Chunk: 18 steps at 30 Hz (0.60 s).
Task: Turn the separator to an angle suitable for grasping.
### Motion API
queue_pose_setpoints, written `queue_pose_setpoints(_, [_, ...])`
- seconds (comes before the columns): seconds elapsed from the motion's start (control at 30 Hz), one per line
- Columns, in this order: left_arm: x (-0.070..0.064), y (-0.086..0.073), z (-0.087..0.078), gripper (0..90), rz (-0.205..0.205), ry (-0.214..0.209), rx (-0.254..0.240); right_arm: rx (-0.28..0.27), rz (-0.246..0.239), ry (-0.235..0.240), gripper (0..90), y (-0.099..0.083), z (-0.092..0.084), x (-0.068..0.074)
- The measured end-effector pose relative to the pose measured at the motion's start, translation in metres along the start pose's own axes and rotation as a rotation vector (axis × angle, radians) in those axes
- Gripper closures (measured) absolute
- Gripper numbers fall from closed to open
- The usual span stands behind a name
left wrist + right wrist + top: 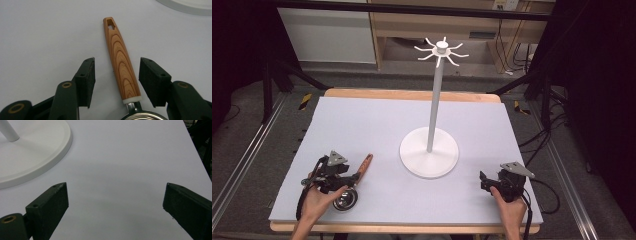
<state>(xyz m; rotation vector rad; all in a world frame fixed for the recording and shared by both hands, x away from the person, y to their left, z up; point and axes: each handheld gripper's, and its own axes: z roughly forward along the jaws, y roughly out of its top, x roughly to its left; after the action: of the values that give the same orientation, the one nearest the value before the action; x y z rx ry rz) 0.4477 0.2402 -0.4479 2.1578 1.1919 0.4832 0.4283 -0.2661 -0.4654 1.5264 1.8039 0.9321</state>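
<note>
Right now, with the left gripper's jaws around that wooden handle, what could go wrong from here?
1. The left gripper straddles the strainer's wooden handle with gaps on both sides, and the handle lies nearer one pad; closing may skew it rather than clamp it squarely.
2. The handle tapers and looks smooth, so a grip near the white collar could slip.
3. The hook stand is tall on a round base; a bump while hanging could rock it.

a pale table (362,120) bears a white stand (429,152) and a wooden-handled strainer (362,167).
</note>
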Motion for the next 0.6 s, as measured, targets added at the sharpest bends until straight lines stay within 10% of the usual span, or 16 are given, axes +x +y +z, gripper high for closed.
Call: queue_pose_setpoints(0.6, [-0.009,-0.003,0.020,55.2,0.011,0.007,0.103,0.008,-0.006,-0.002,6.8,0.000,0.001,0.000])
